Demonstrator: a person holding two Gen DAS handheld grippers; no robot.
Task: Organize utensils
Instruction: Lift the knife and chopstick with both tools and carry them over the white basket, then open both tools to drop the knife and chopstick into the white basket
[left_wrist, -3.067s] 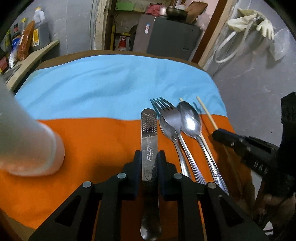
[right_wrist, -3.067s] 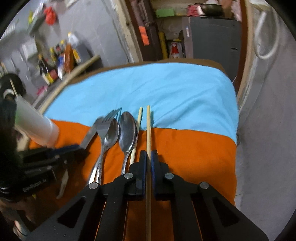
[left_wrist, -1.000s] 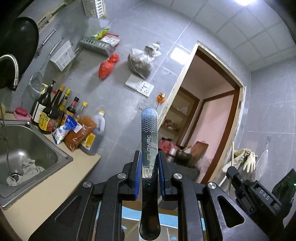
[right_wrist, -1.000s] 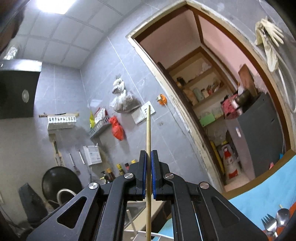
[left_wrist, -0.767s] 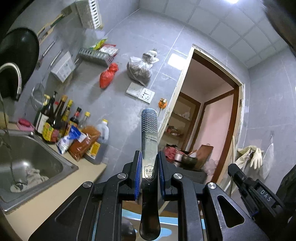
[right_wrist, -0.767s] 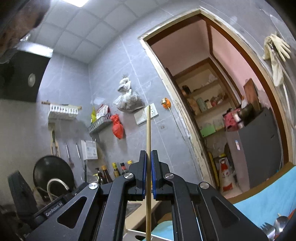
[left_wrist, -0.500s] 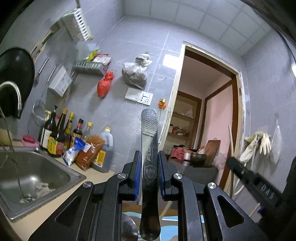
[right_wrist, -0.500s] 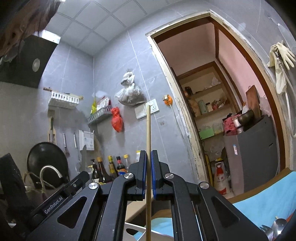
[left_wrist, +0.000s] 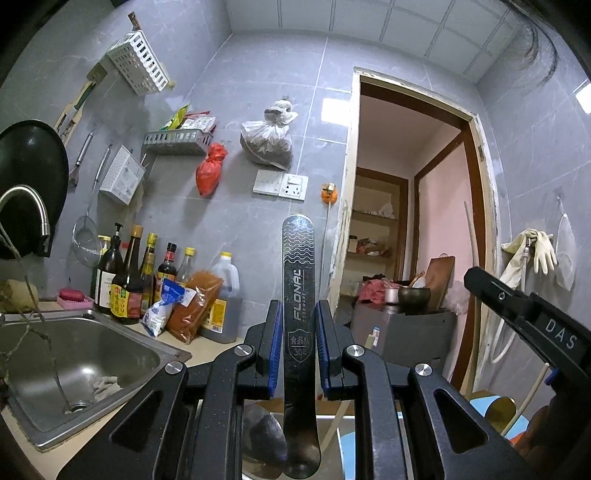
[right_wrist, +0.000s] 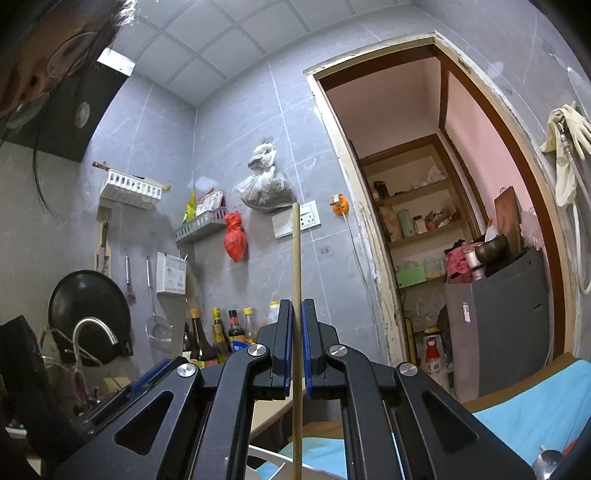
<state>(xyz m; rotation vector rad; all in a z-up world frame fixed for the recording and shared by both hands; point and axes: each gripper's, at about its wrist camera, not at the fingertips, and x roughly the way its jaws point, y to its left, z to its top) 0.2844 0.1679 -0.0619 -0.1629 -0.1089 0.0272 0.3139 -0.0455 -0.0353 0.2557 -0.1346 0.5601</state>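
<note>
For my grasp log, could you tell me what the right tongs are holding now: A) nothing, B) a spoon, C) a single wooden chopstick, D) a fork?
C: the right tongs are shut on a thin wooden chopstick that stands upright between the blue pads, while the left tongs hold a flat steel utensil handle stamped FLONAL.

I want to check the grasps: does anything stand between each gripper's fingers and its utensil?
No. The left gripper is shut directly on the steel handle, and the right gripper directly on the chopstick.
</note>
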